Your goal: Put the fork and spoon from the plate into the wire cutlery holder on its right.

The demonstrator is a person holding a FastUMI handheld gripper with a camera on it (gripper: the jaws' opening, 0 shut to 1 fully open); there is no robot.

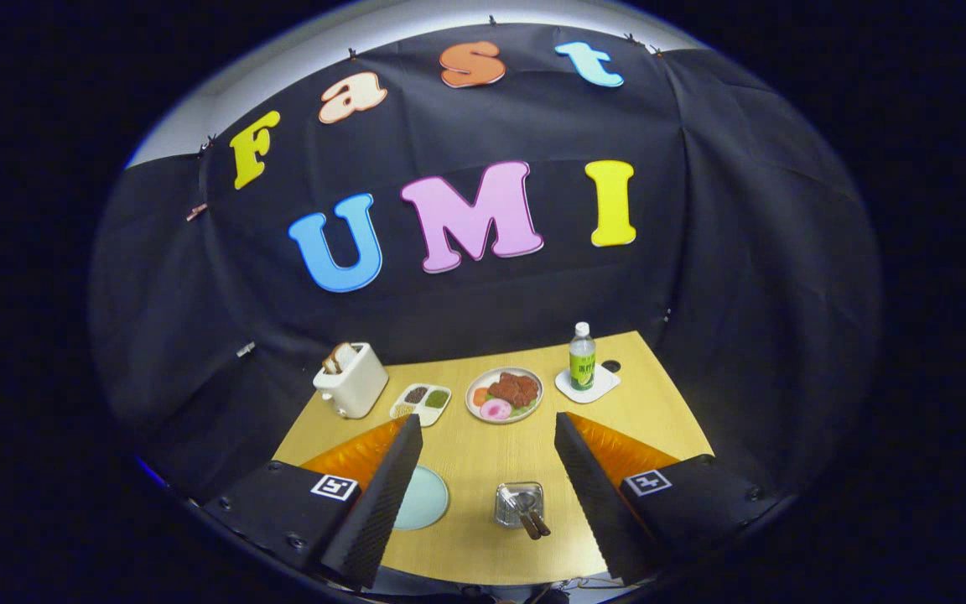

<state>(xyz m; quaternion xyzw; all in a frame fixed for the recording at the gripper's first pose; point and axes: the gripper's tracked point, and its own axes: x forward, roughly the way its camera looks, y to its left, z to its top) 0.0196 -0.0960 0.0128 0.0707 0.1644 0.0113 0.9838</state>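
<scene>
In the gripper view the gripper hangs above the light wooden desk with its two fingers spread wide and nothing between them. The square wire cutlery holder stands on the desk in the gap between the fingers, nearer the right one, and two dark handles lean out of it toward the gripper; whether these are the fork and the spoon cannot be told from the handles alone. Left of the holder lies the round pale teal plate, partly hidden behind the left finger, and its visible part is bare. Beyond the holder, toward the black cloth wall, sits a round white plate of toy food with reddish pieces and a pink slice. Left of that plate, still beyond the holder, is a white divided tray with dark and green fillings, and further left a cream toaster with a slice of bread in its slot. Beyond the holder and to its right a green-labelled bottle with a white cap stands upright on a white square coaster.
</scene>
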